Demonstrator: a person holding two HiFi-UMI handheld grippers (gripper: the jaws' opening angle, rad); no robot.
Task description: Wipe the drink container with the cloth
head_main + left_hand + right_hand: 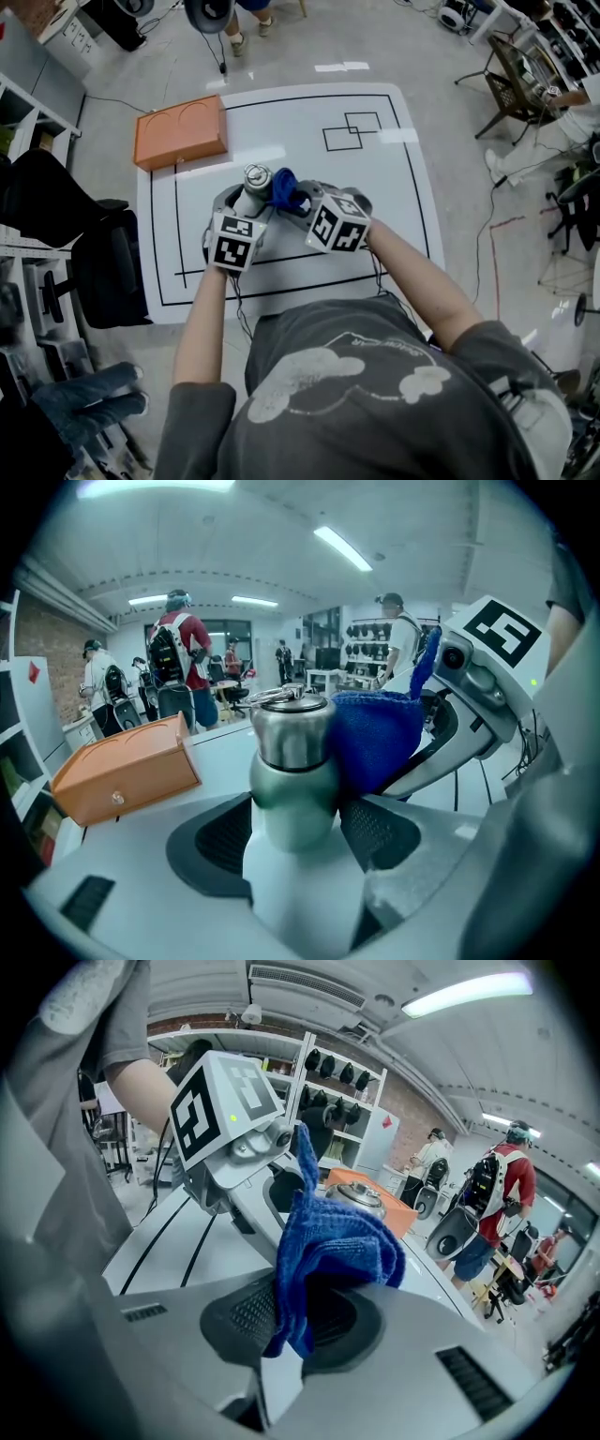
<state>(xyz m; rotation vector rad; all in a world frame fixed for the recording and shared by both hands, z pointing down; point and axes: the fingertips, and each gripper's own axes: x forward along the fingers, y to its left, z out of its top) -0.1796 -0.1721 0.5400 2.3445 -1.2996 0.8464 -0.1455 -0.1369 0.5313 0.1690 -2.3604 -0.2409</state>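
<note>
A metal drink bottle with a steel cap and green-grey body stands upright between the jaws of my left gripper, which is shut on its body. My right gripper is shut on a blue cloth. The cloth presses against the bottle's right side near the neck. In the right gripper view the cloth bunches up from between the pads of my right gripper and hides most of the bottle; only its cap shows behind it. The left gripper rises just beyond the cloth.
An orange box lies at the far left corner of the white table marked with black lines. A black chair stands left of the table. People stand and walk in the room behind.
</note>
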